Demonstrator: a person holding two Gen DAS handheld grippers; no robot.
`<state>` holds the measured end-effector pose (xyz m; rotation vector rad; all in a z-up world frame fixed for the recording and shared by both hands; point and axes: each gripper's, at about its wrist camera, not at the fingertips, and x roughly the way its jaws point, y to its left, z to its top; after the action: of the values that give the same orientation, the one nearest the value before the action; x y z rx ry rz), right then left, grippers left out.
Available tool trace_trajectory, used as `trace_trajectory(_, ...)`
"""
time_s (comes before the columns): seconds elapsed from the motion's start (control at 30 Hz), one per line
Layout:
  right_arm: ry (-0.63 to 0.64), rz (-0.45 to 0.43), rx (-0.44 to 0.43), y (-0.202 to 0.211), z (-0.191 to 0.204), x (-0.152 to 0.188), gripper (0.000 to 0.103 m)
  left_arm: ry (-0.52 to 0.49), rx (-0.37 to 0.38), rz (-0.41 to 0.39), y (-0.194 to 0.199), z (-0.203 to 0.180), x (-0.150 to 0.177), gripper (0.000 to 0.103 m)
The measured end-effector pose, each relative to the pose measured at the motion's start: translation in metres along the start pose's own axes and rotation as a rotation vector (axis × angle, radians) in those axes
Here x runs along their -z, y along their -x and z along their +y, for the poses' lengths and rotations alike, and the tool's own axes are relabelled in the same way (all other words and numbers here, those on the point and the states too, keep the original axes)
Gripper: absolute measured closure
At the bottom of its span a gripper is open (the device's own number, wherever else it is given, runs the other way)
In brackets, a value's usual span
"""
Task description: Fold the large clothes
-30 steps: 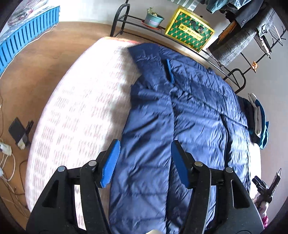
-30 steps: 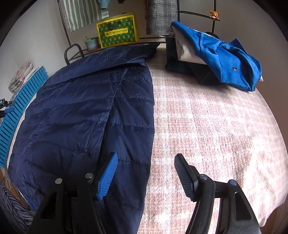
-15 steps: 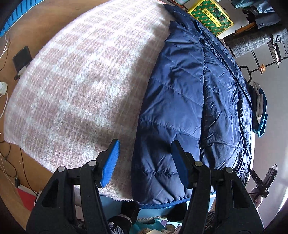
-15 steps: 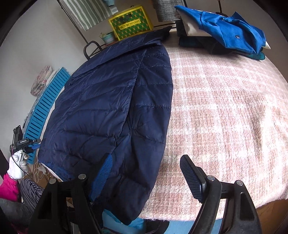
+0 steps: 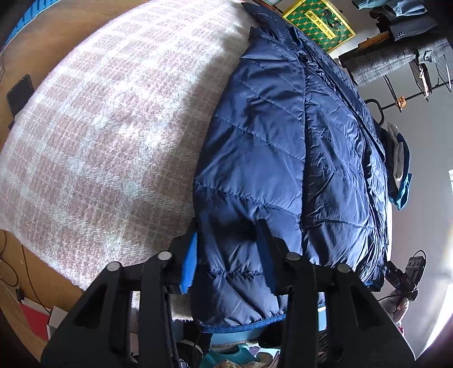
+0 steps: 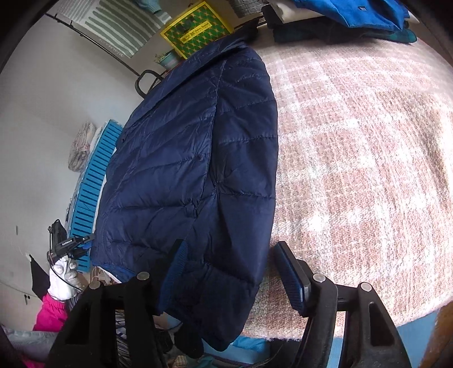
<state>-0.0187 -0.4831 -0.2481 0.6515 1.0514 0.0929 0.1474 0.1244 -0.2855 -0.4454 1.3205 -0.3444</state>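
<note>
Where the left wrist camera looks down, a big dark blue puffy jacket lies flat on a bed covered by a pink and white checked blanket. The jacket sits on the right part of the bed, and its bottom hem hangs a little over the near edge. The left claw is at that near corner of the jacket. Its jaws are closing, and a fold of the jacket is between them. The blue pads press into the puffy cloth on both sides, so the claw is gripping the jacket. Far off, a yellow and green box sits on a black rack, and grey clothes hang beside it. A small pile of folded clothes lies at the right edge of the bed.

From the right wrist camera, the same jacket fills the left part of the bed, with bare blanket to the right. The right claw is at the jacket's other near corner. Its jaws are closing too. The left pad is pushed into the jacket, but the right pad stands beside the jacket's edge, just apart from it, so this claw is not gripping yet. A bright blue top lies on a pile at the far end of the bed. At the left, a hand in a white glove holds the other claw's handle.
</note>
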Motion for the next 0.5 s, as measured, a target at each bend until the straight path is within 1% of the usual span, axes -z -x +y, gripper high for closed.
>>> trace_trajectory(0.03, -0.003, -0.001, -0.003, -0.001, 0.0, 0.0, 0.043, -0.003, -0.004, -0.001, -0.002, -0.002, -0.001, 0.089)
trace_trajectory(0.07, -0.002, -0.002, -0.006, -0.003, 0.001, -0.002, 0.048, -0.007, -0.002, -0.003, -0.003, -0.003, -0.003, 0.094)
trace_trajectory(0.1, -0.001, 0.006, -0.015, -0.006, 0.002, -0.004, 0.056, -0.011, -0.003, -0.01, -0.004, -0.005, -0.003, 0.096)
trace_trajectory(0.13, -0.004, 0.025, -0.027, -0.01, 0.003, -0.005, 0.078, -0.015, -0.01, -0.027, -0.003, -0.007, -0.003, 0.098)
trace_trajectory(0.17, -0.009, 0.04, -0.019, -0.013, 0.003, -0.005, 0.089, -0.018, -0.016, -0.047, -0.001, -0.009, -0.003, 0.099)
trace_trajectory(0.27, 0.016, 0.036, 0.014, -0.013, 0.011, 0.0, 0.098, -0.027, -0.018, -0.11, 0.011, -0.015, 0.003, 0.1)
trace_trajectory(0.4, 0.035, 0.001, 0.024, 0.004, 0.02, 0.005, 0.1, -0.007, 0.02, -0.172, 0.037, -0.011, 0.012, 0.101)
trace_trajectory(0.47, 0.044, -0.011, 0.04, 0.015, 0.024, 0.008, 0.101, -0.012, 0.012, -0.184, 0.047, -0.01, 0.017, 0.102)
trace_trajectory(0.5, 0.048, -0.014, 0.049, 0.02, 0.026, 0.01, 0.101, -0.021, -0.005, -0.186, 0.051, -0.01, 0.019, 0.102)
